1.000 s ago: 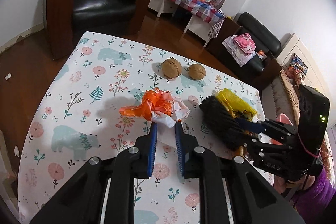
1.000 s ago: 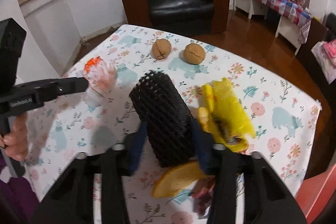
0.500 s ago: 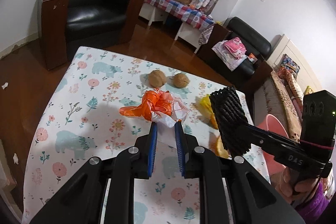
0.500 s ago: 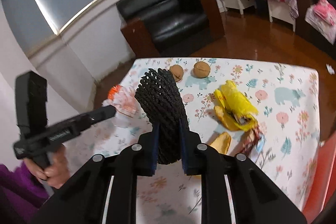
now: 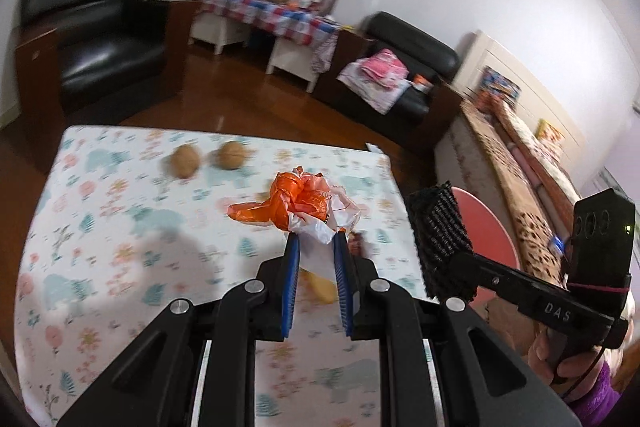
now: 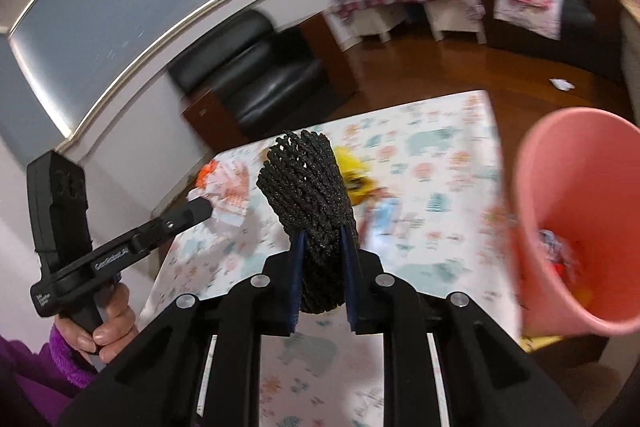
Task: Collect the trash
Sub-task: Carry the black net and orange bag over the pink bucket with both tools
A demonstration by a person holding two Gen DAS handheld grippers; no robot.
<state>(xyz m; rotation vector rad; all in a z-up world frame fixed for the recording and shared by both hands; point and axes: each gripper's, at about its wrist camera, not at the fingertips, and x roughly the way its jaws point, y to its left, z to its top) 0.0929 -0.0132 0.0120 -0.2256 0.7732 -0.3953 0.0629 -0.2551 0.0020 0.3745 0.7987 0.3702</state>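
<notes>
Left gripper [image 5: 316,241] fingers clamped an orange-and-white plastic bag [image 5: 298,205], mid-frame above the table [image 5: 120,227]; right gripper [image 6: 322,241] fingers pinched black foam netting [image 6: 308,187] — pink bin [image 6: 576,211] at right, two walnuts [image 5: 206,159] upper left.

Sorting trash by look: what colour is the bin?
Pink bin, clearest in the right wrist view.

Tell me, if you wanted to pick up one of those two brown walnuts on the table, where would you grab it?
Probably across the middle of the walnut, coming down from above with one finger on each side. It is round and lies low on the flowered tablecloth, so no edge or handle offers itself. The other walnut lies beside it with a gap between, and a finger should fit there.
</notes>
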